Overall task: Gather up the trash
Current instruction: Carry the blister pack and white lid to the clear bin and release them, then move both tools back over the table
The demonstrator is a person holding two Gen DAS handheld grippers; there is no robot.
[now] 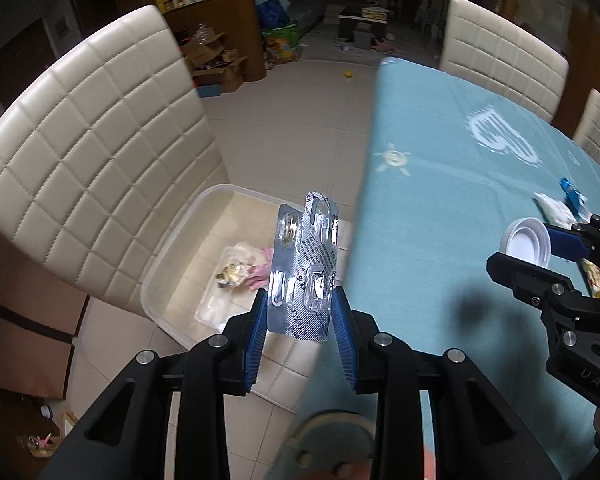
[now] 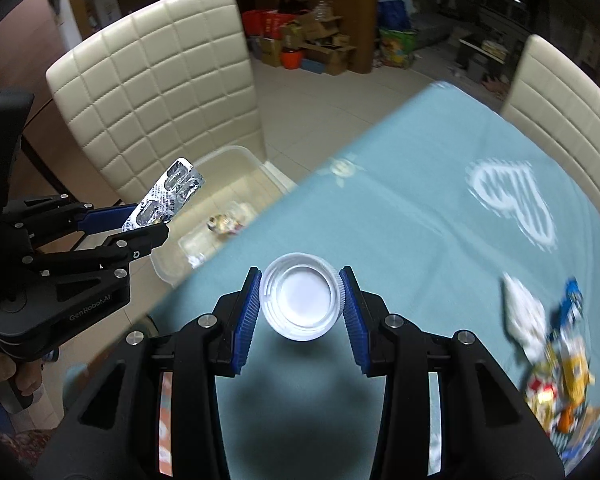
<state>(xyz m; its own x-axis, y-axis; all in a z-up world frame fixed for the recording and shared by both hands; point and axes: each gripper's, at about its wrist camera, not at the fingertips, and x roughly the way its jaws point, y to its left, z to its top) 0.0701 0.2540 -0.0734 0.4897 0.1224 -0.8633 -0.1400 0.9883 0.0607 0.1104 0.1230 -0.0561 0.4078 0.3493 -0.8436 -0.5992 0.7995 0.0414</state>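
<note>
Left wrist view: my left fingers [image 1: 300,300] clamp the blister pack [image 1: 302,268], right fingers [image 2: 300,292] the cap [image 2: 300,300]; I'd release only once the bin [image 1: 172,248] lies directly beneath.

Cream quilted dining chairs [image 2: 160,80] flank a table under a pale blue cloth [image 2: 420,216] on a light tiled floor [image 1: 284,120], with a wooden cabinet [image 2: 332,4] and cardboard boxes [image 2: 324,44] cluttering the dim far room.
</note>
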